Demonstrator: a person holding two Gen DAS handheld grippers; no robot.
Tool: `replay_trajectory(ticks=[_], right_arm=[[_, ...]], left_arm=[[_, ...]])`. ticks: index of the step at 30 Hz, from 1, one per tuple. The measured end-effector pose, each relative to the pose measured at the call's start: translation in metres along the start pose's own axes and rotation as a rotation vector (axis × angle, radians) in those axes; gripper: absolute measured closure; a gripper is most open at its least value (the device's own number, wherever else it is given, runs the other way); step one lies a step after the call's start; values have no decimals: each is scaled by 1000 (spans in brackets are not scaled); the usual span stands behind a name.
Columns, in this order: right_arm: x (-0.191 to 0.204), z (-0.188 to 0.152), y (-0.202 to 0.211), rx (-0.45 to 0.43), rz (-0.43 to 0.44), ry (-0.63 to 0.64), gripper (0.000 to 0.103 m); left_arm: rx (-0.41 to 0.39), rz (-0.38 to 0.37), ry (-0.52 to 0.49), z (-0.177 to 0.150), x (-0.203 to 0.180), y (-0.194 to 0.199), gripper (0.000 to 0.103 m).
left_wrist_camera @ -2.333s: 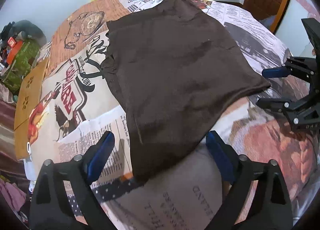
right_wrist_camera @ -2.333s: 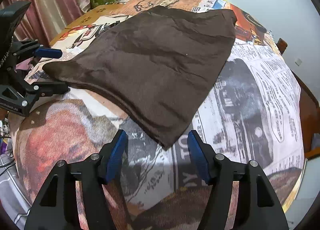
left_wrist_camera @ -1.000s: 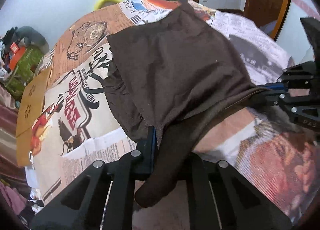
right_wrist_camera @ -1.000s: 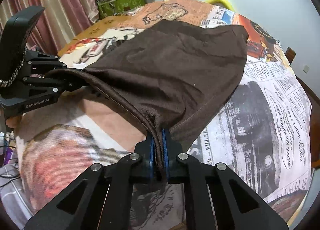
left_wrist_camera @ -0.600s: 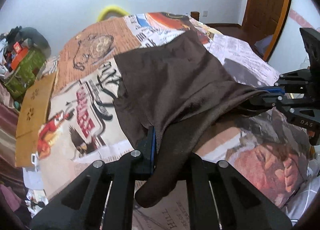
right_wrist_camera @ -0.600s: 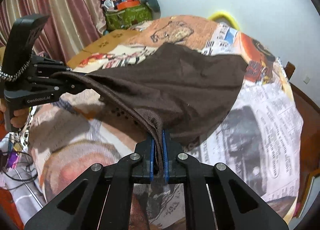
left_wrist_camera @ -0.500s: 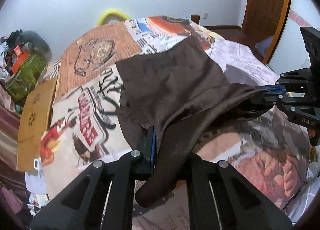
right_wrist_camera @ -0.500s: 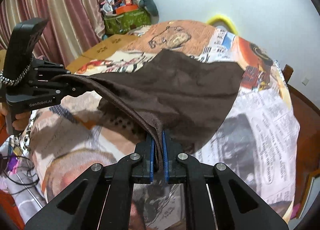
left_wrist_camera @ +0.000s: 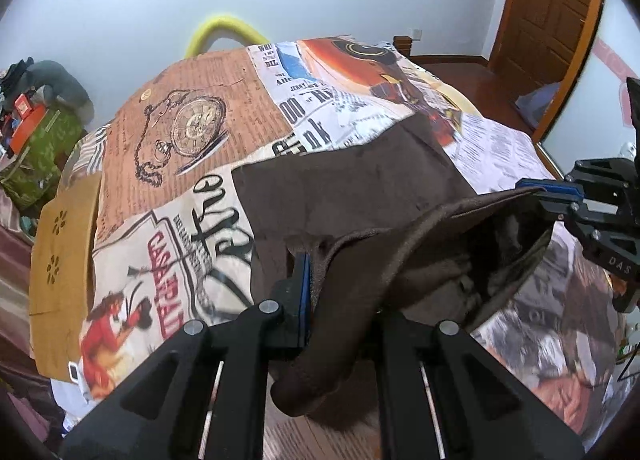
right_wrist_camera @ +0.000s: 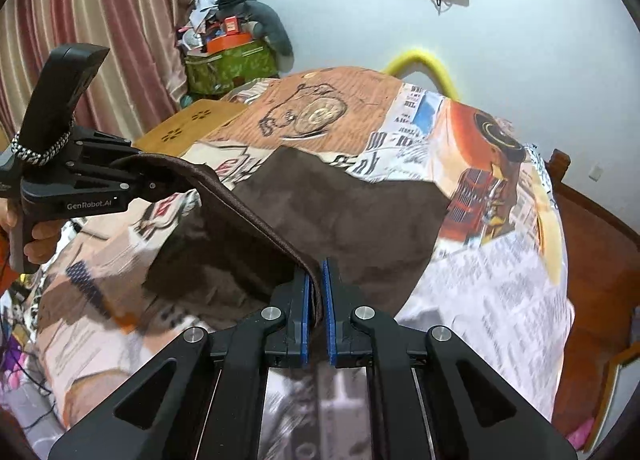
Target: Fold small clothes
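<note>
A dark brown garment (left_wrist_camera: 360, 188) lies on a bed, its far part flat on the printed bedspread. Its near hem is lifted off the bed and stretched between both grippers. My left gripper (left_wrist_camera: 340, 300) is shut on one hem corner, and a flap of cloth hangs over its right finger. My right gripper (right_wrist_camera: 317, 300) is shut on the other corner, the hem pinched between its blue pads (right_wrist_camera: 306, 300). In the right wrist view the left gripper (right_wrist_camera: 160, 184), held by a hand, grips the hem at the left. The right gripper (left_wrist_camera: 560, 196) shows at the right edge of the left wrist view.
The bedspread (left_wrist_camera: 180, 132) carries newspaper and pocket-watch prints. A wooden board (left_wrist_camera: 64, 240) lies at the bed's left edge. A green bag with clutter (right_wrist_camera: 228, 64) stands by the curtain (right_wrist_camera: 80, 20). A yellow tube (left_wrist_camera: 216, 26) arches behind the bed, and a wooden door (left_wrist_camera: 552, 8) is at the right.
Both grippers, open over the flat garment at first, closed on its near hem. They have since risen and moved toward the far side, lifting more cloth off the bed.
</note>
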State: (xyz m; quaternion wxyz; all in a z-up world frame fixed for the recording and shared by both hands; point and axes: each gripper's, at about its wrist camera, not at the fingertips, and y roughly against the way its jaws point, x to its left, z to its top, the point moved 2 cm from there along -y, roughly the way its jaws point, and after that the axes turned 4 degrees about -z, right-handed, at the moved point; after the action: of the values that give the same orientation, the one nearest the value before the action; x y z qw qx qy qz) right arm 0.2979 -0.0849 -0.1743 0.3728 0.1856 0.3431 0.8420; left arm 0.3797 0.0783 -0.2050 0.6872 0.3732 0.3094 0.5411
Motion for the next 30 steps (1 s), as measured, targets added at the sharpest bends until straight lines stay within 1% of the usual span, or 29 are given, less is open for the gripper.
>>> replay_trajectory(ticks=[5,8,10,11,13,14,15,16,19,22,24,27,28,29,30], right_arm=[[-22,12,-25,9,-14,-20,97],[-36,18,-44,25,-22,-33,97],[-45,19,-56,37,-28,-42,97],[-49,18,-62,45,-29,-48,97],[-57,18,-73,57,-36,-65,97],[-60,17,-77,62,-38,-75,97],[-64,15,-82,70,-37,-91,97],[-67,14,-85,76,-36,-102,97],[-76,9,-93,95,-27,-142,97],[-80,5,-94,97,-12,-173,97],[-82,7,-89,87,2,-198,97],[-83,13,-78,70,14,-227,96],[-83,15,-73,59,14,-234,92],[-83,17,-67,49,16,-241,85],[-83,19,-60,38,18,-246,82]], left_arm=[[26,8,2,25,11,-35,89],[48,-9,39,35,22,-56,85],[71,-21,78,43,34,-77,80],[77,-12,95,45,38,-85,78],[90,22,115,49,45,-98,66],[101,42,131,50,52,-108,62],[104,49,141,50,57,-112,55],[106,60,154,49,62,-116,50],[99,84,159,45,71,-113,44],[69,90,150,41,74,-97,39],[45,97,131,35,72,-78,38],[28,88,104,25,65,-55,34],[21,77,96,19,61,-46,33],[18,62,83,11,54,-35,32],[17,53,74,3,48,-28,30]])
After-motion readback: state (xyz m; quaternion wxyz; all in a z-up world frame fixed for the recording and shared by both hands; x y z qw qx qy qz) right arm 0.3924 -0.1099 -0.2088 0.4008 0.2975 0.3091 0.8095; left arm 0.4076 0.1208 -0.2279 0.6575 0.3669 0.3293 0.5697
